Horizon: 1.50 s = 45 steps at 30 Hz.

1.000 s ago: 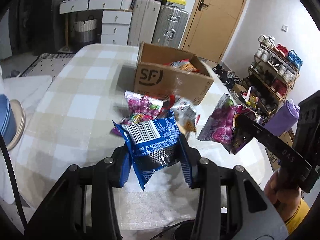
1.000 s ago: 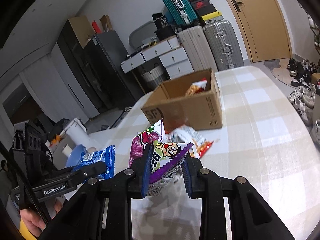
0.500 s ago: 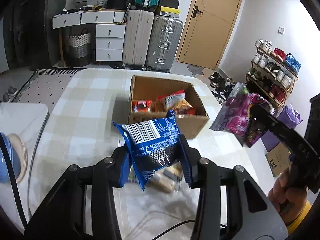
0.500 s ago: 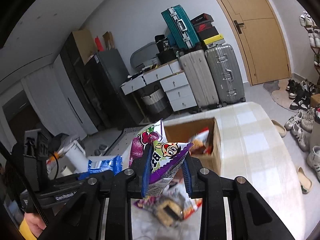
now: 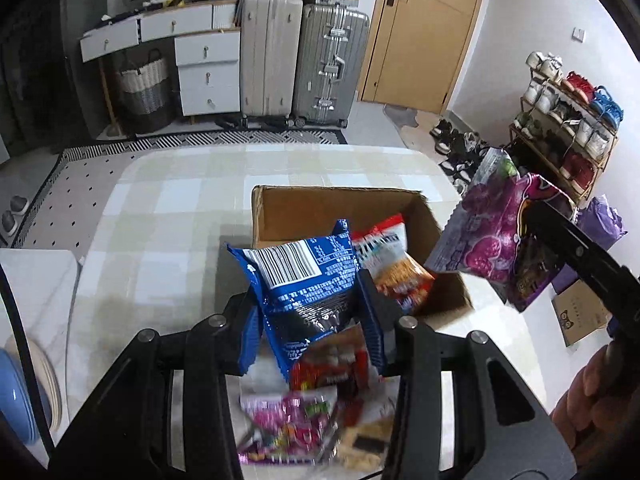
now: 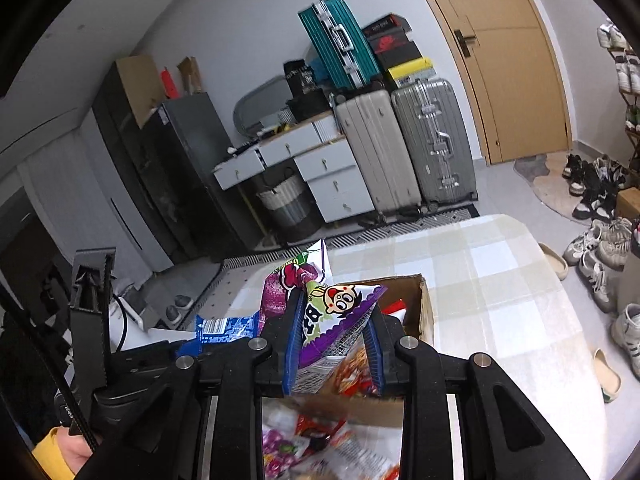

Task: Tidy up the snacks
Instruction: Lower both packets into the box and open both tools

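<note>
My left gripper (image 5: 312, 320) is shut on a blue snack bag (image 5: 304, 280) with a white barcode, held above the near edge of an open cardboard box (image 5: 320, 208). Red and orange snack packs (image 5: 396, 268) lie inside the box. My right gripper (image 6: 332, 344) is shut on a purple snack bag (image 6: 328, 312) with a cartoon face; in the left wrist view the same purple bag (image 5: 492, 240) hangs at the box's right side. Loose snack packs (image 5: 312, 412) lie on the checked tablecloth below both grippers.
The box stands on a table with a pale checked cloth (image 5: 168, 216). Suitcases (image 5: 304, 60), white drawers (image 5: 204, 68) and a door (image 5: 424, 28) are behind it. A shoe rack (image 5: 568, 120) stands at right. A blue bowl (image 5: 16, 396) sits at the left.
Both grippers have moved forward and up toward the box with their bags still held. The box now sits close under them, and the loose snack pile has slipped below the fingers.
</note>
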Available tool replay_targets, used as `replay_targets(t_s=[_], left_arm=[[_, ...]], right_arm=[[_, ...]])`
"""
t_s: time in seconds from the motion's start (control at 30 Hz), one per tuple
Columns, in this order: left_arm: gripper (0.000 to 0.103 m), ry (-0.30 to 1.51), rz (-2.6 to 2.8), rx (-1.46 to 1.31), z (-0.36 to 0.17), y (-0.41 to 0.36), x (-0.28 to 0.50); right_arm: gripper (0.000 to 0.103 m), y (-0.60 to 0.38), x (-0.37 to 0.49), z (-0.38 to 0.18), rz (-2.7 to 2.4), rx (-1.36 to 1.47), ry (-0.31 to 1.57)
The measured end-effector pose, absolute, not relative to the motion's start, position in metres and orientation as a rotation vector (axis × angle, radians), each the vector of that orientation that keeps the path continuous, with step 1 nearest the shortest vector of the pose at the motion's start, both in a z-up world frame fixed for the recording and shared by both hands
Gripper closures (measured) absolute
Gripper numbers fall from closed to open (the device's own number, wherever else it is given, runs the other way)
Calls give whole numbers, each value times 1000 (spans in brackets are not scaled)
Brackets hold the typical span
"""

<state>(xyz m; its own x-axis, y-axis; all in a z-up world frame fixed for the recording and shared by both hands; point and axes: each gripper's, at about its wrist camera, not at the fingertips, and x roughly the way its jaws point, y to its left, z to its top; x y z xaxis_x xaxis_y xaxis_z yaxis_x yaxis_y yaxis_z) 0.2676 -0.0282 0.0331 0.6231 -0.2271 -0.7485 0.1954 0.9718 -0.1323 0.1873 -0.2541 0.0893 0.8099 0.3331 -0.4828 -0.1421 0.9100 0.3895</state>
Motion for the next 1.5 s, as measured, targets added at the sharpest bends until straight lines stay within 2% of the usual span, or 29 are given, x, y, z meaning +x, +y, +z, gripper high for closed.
replay_targets(t_s=[0.23, 0.6, 1.03, 1.07, 1.13, 1.2, 1.23, 1.4, 1.5], left_arm=[[64, 917, -240, 67, -4, -59, 326], [64, 987, -261, 122, -54, -77, 355], [63, 943, -296, 139, -59, -69, 354], [62, 943, -292, 143, -59, -68, 353], [53, 943, -272, 166, -59, -69, 352], [35, 925, -266, 179, -55, -69, 348], [32, 916, -264, 183, -54, -69, 346], [25, 900, -264, 195, -46, -73, 337], [25, 884, -265, 203, -39, -76, 329]], right_arm=[[76, -241, 242, 66, 231, 254, 634], [76, -235, 297, 19, 192, 203, 734], [76, -228, 318, -2, 241, 200, 794], [75, -227, 319, -3, 245, 204, 803], [75, -224, 318, -4, 248, 205, 820], [74, -222, 316, -5, 254, 203, 829], [74, -221, 316, -5, 255, 198, 836], [72, -221, 312, -3, 248, 200, 840], [70, -223, 309, 1, 247, 204, 835]])
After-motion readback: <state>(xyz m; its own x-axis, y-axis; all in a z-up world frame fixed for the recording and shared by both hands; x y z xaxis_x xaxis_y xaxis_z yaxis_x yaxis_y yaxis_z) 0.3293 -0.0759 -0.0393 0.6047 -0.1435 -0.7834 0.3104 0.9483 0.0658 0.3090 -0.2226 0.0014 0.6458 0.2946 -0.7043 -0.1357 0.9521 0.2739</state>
